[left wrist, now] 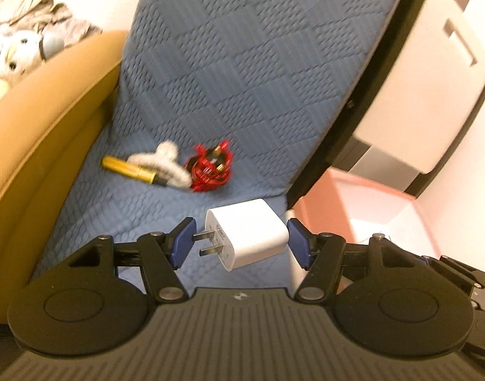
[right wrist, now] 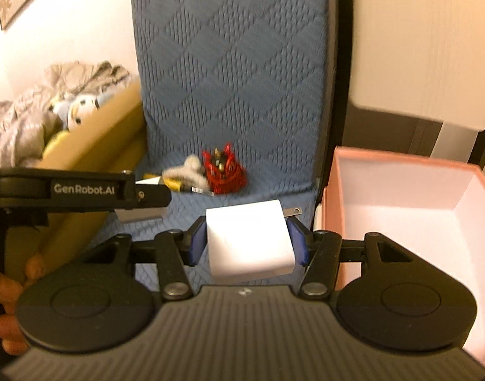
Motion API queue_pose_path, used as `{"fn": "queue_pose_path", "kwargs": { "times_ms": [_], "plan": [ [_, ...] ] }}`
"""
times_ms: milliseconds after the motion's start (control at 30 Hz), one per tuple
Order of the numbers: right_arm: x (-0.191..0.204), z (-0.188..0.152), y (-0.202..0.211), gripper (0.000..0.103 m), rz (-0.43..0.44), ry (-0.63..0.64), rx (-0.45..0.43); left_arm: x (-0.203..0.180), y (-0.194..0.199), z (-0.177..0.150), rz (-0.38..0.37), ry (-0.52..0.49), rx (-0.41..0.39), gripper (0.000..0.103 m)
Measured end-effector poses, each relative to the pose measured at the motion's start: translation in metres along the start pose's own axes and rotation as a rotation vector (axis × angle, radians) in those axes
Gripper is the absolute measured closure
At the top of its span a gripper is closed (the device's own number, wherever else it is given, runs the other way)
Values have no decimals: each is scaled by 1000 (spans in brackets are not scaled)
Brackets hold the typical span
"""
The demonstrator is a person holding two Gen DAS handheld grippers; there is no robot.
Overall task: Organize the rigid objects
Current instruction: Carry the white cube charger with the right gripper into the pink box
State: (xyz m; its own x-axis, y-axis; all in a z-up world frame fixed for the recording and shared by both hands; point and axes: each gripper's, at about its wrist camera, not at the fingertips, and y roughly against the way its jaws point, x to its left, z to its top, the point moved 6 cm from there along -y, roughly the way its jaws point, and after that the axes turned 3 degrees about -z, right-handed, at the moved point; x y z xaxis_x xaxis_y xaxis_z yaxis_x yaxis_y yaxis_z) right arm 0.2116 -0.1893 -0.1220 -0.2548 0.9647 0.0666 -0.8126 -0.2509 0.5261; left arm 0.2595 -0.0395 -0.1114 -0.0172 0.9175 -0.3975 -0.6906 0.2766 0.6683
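My left gripper (left wrist: 241,223) is shut on a white plug charger (left wrist: 252,231). Its two prongs point at the left pad, and the right pad presses on its body. It hangs above the blue seat cushion (left wrist: 210,79). My right gripper (right wrist: 247,222) is shut on a second white charger block (right wrist: 249,241), with a metal prong showing at its upper right. Further back on the seat lie a yellow tube (left wrist: 128,171), a fluffy white clip (left wrist: 166,162) and a red toy (left wrist: 210,168). An open pink box (right wrist: 401,209) stands right of the seat.
A tan sofa arm (left wrist: 45,117) borders the seat on the left, with crumpled cloth and a soft toy (left wrist: 17,50) behind it. A white and black panel (left wrist: 426,73) rises behind the pink box. A hand (right wrist: 7,285) holds the left gripper's black body (right wrist: 83,190).
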Motion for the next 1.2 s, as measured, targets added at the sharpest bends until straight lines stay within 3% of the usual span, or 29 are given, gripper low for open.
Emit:
{"fn": "queue_pose_path", "kwargs": {
  "times_ms": [333, 600, 833, 1200],
  "plan": [
    [-41, 44, 54, 46, -23, -15, -93, -69, 39, 31, -51, -34, -70, 35],
    [-86, 62, 80, 46, -54, -64, -135, -136, 37, 38, -95, -102, -80, 35],
    [-137, 52, 81, 46, -111, -104, -120, -191, 1, 22, -140, -117, -54, 35],
    [-220, -3, 51, 46, -185, -179, 0, -245, -79, -31, -129, -178, 71, 35]
  ]
}}
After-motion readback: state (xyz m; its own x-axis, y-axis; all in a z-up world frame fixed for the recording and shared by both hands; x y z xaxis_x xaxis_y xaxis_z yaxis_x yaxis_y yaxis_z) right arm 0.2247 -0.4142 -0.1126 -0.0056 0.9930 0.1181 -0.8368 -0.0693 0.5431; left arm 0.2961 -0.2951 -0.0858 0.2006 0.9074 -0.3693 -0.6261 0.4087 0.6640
